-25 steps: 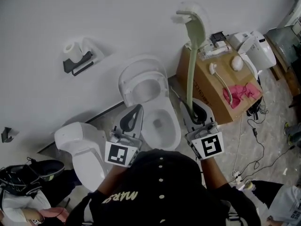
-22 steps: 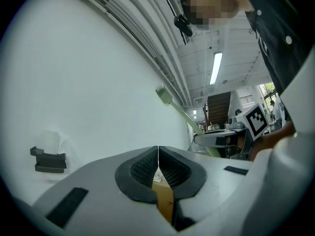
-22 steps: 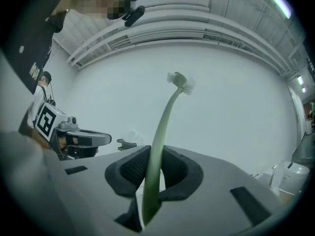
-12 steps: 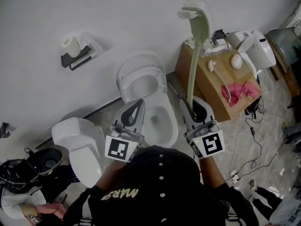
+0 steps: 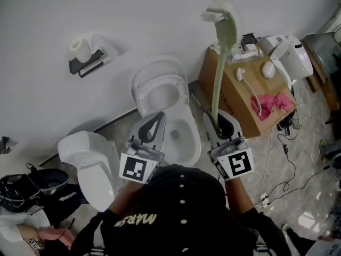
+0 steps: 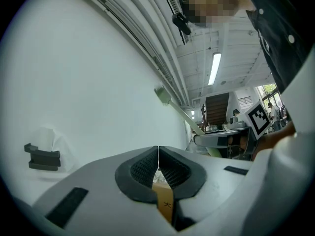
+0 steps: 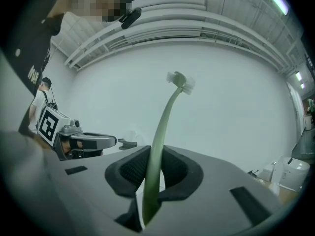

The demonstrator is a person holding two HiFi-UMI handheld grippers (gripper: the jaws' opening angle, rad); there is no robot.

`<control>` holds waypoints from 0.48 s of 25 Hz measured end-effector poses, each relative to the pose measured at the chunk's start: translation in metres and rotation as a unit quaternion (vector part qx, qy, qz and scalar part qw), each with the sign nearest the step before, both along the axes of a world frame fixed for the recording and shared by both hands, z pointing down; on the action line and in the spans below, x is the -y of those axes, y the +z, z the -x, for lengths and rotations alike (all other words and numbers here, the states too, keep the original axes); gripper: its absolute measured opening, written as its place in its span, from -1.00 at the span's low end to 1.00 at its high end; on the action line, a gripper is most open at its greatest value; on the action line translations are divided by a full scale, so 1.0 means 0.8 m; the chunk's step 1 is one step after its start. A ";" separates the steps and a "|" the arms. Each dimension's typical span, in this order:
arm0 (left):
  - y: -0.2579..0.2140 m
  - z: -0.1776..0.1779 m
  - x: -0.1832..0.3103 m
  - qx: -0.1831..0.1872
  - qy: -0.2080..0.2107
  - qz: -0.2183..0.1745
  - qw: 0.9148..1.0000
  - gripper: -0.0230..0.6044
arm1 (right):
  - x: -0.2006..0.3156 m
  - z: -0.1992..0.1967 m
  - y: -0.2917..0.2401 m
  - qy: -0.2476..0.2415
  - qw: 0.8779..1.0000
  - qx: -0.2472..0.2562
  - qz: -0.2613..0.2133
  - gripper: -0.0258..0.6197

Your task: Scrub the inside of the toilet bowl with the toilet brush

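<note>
White wall (image 5: pixel 138 15); right tool (image 5: pixel 215 122) clamps toilet brush (image 5: pixel 220 52); box (image 5: pixel 234 97) print illegible.

left gripper (image 5: pixel 158 116) closed, right gripper (image 5: pixel 214 120) clamping

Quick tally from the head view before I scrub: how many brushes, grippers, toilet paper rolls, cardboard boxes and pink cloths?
Brushes: 2 (toilet brush in the right gripper; small brush on the cardboard box)
Grippers: 2 (left gripper, right gripper)
toilet paper roll: 1
cardboard box: 1
pink cloth: 1
Total: 7
</note>
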State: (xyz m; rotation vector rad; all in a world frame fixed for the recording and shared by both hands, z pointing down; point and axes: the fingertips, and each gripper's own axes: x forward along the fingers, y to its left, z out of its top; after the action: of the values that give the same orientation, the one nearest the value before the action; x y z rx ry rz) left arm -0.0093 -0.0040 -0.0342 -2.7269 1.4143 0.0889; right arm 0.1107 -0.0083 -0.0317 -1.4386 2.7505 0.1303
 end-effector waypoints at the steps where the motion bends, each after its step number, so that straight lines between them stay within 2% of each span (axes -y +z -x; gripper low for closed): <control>1: 0.000 0.002 0.001 -0.001 0.000 0.000 1.000 -0.85 | 0.000 0.002 0.001 0.000 1.000 -0.001 0.001 -0.69; 12: -0.001 -0.007 -0.008 0.000 0.000 0.001 1.000 -0.85 | -0.008 -0.005 -0.002 0.003 1.000 0.004 -0.002 -0.70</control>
State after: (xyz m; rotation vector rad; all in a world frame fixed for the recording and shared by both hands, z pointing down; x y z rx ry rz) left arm -0.0040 0.0023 -0.0346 -2.7285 1.4150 0.0871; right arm 0.1151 -0.0021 -0.0329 -1.4422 2.7392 0.1304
